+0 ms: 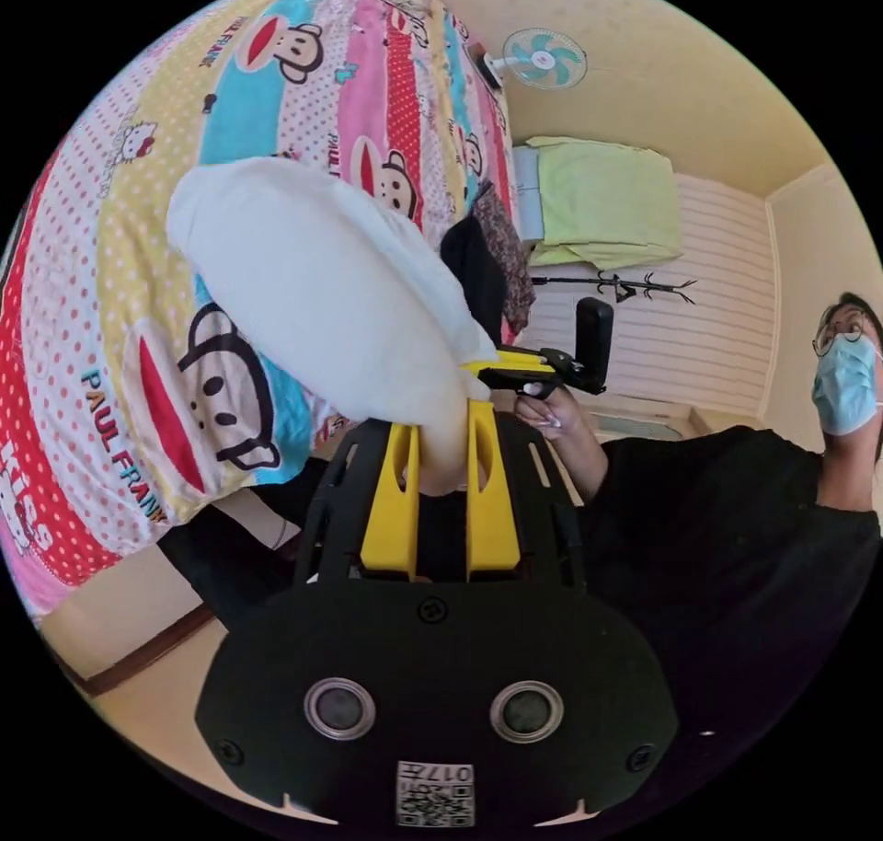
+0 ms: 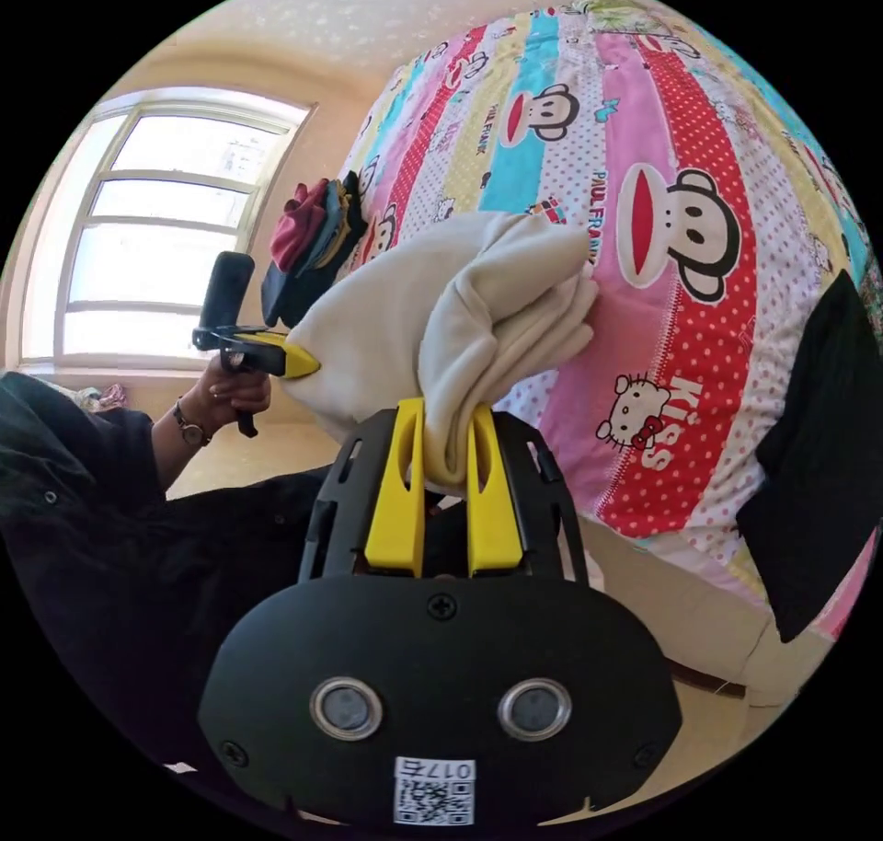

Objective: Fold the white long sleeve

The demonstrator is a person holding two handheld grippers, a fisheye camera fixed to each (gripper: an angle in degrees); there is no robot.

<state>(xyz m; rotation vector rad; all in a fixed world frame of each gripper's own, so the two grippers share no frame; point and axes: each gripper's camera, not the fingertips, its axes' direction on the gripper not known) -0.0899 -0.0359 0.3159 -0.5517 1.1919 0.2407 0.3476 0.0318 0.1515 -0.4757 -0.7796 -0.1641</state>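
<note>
The long sleeve [image 1: 322,298] is plain white. The bedsheet [image 2: 662,188] has pink, red, yellow and blue stripes, white polka dots and cartoon monkeys. Each claw [image 1: 441,491] has yellow jaws on black. The folded garment [image 2: 819,455] is black.

You've got the white long sleeve [image 1: 322,289] lifted off the bed, a soft cream-white fleecy bundle bunched into thick folds, one end pinched where it narrows and the other end [image 2: 478,326] hanging in rumpled layers.
</note>
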